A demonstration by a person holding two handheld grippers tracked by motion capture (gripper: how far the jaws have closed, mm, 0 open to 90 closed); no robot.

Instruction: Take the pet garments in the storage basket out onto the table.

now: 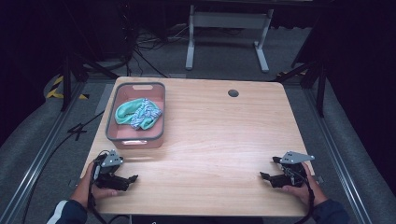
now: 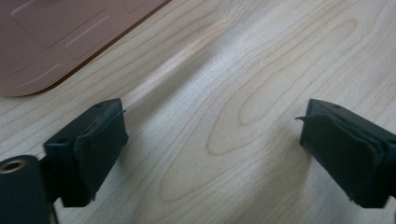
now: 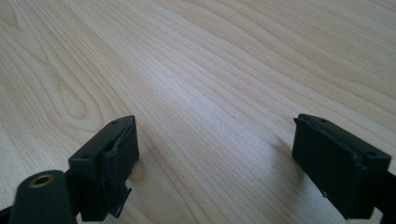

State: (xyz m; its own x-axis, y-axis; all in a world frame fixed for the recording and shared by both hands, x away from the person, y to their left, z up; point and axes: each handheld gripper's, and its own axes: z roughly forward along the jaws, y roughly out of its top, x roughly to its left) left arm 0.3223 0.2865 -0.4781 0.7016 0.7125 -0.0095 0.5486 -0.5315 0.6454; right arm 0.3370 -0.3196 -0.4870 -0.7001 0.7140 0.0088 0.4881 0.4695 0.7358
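Both the left gripper point(image 1: 132, 178) and right gripper point(image 1: 263, 175) are resting wide open and empty while the soft, light cloth bundle point(image 1: 138, 113) in the pink bin point(image 1: 112, 125), upper left, is awaiting a pinch at a raised fold.

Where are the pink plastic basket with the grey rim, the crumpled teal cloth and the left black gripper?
Pink plastic basket with grey rim point(image 1: 110, 122): high view, left rim.
Crumpled teal cloth point(image 1: 126, 112): high view, plain teal part.
Left black gripper point(image 1: 132, 179): high view, between its open fingertips.
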